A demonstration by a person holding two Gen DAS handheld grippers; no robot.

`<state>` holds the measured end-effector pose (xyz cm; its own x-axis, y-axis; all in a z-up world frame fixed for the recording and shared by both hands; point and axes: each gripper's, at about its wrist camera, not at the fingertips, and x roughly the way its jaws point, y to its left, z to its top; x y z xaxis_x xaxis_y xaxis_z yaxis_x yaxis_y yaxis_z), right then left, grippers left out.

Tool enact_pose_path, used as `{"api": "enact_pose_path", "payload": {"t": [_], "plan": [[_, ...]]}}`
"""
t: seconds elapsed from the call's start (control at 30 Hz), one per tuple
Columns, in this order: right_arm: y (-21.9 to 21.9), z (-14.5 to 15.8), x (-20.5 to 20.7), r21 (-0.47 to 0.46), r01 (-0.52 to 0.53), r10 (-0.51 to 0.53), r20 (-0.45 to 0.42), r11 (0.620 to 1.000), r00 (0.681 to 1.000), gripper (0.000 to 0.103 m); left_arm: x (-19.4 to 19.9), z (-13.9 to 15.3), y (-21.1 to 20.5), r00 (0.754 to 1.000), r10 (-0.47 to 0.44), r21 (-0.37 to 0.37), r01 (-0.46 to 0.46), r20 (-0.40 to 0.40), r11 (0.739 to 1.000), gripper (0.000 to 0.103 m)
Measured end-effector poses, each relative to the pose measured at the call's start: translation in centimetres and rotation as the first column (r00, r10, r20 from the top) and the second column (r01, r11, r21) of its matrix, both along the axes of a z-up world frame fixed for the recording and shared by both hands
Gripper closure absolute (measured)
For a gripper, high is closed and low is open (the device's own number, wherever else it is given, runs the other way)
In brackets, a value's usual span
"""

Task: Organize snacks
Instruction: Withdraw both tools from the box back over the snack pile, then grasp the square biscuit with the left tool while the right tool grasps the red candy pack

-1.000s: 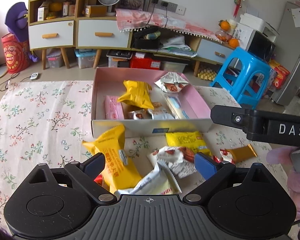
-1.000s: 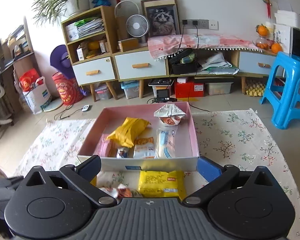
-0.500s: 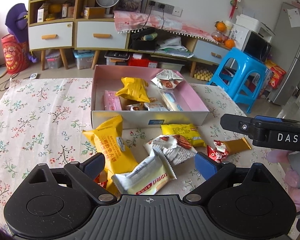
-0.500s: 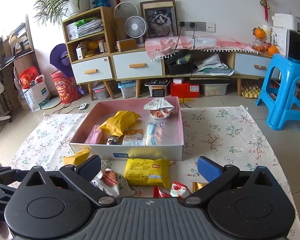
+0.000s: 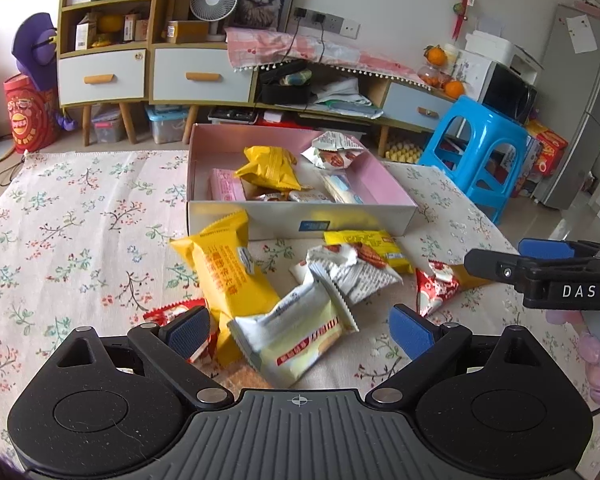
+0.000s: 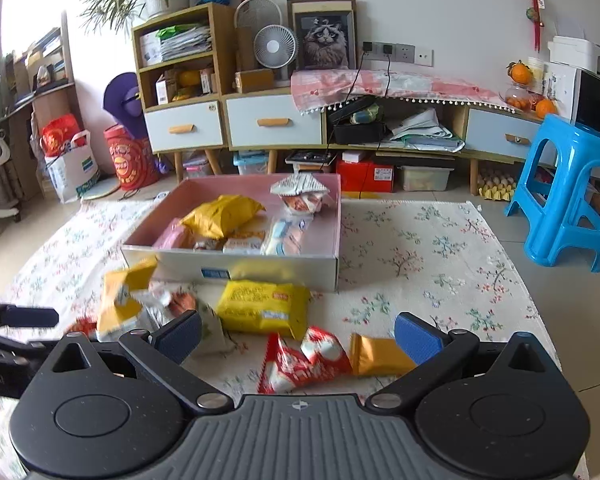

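Your left tongs (image 5: 298,330) gape over the pale crinkly snack packet (image 5: 296,334). Right tongs (image 6: 298,334) also apart, above the red-white foil wrapper (image 6: 304,360). Pink cardboard box (image 6: 236,268) sits beyond.

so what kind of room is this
Most likely a lived-in home living room: a low wooden sideboard with drawers, a framed cat picture beside a small desk fan, and a fridge at the edge. The snack box sits on a floral cloth.

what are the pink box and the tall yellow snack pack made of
Pink box: looks like matte cardboard, with thin flat walls, folded corners and a white outside. Tall yellow snack pack: seemingly glossy plastic film, with a crimped, serrated end seal and creases that catch the light.
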<state>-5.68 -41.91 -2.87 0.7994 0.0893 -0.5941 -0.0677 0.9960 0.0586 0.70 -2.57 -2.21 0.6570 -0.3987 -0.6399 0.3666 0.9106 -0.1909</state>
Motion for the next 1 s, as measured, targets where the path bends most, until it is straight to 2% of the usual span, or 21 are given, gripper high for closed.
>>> {"api": "enact_pose_path", "payload": {"t": [0.17, 0.3, 0.4, 0.73, 0.87, 0.93, 1.0], "plan": [[-0.7, -1.0, -0.7, -0.015, -0.027, 0.026, -0.040, 1.000, 0.999, 0.010, -0.8, -0.9, 0.0, 0.999, -0.032, 0.015, 0.032, 0.013, 0.999, 0.006], [-0.9, -1.9, -1.1, -0.033, -0.044, 0.042, -0.067, 0.998, 0.997, 0.010, -1.1, -1.9, -0.1, 0.998, -0.068, 0.064, 0.068, -0.001, 0.996, 0.006], [-1.1, -2.5, -1.1, -0.042, -0.054, 0.050, -0.084, 0.998, 0.995, 0.010, -1.0, -2.8, 0.2, 0.999, -0.041, 0.092, 0.042, -0.016, 0.995, 0.006], [-0.4, -4.2, 1.0, -0.049, -0.042, 0.035, -0.130, 0.998, 0.991, 0.010, -1.1, -4.3, 0.8, 0.997, 0.064, 0.116, -0.061, -0.030, 0.991, 0.008], [0.1, -4.9, 2.3, -0.060, -0.026, 0.017, -0.142, 0.998, 0.990, 0.010, -0.9, -4.3, 0.9, 0.996, 0.083, 0.120, -0.078, -0.042, 0.990, 0.017], [0.4, -5.1, 2.8, -0.075, -0.027, 0.016, -0.144, 0.997, 0.989, 0.010, -0.9, -4.4, 1.0, 0.994, 0.092, 0.126, -0.085, -0.055, 0.988, 0.028], [0.6, -5.3, 3.3, -0.086, -0.020, 0.007, -0.147, 0.996, 0.989, 0.010, -0.8, -4.5, 1.2, 0.992, 0.103, 0.123, -0.093, -0.076, 0.988, 0.032]]}}
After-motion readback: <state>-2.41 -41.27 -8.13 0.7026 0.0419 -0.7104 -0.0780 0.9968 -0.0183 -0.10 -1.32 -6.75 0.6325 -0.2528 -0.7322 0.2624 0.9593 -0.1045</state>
